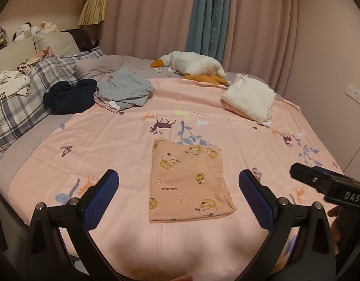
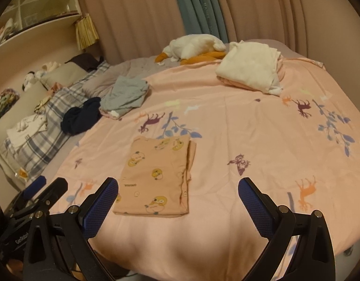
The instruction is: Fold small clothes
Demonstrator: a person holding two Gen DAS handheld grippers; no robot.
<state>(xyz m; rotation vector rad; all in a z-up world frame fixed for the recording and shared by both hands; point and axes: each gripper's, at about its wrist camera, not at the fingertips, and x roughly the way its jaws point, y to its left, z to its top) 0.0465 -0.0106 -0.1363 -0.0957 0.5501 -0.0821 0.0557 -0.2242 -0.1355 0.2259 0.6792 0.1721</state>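
the folded pink garment [image 1: 189, 182] lies flat on the pink bedspread [image 1: 123, 140], near its front edge. the left gripper [image 1: 179, 192] and right gripper [image 2: 178, 199] hover above it, jaws spread wide, holding nothing. farther back sit a grey garment [image 1: 124, 89], a folded white pile [image 1: 250, 98] and a plush goose [image 1: 191, 64].

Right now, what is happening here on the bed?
A person is folding small clothes with a tool in each hand. Both the left tool and the right tool are open and hold nothing. A peach printed garment lies folded flat on the pink bedspread. Farther back, a grey garment and a navy garment lie unfolded.
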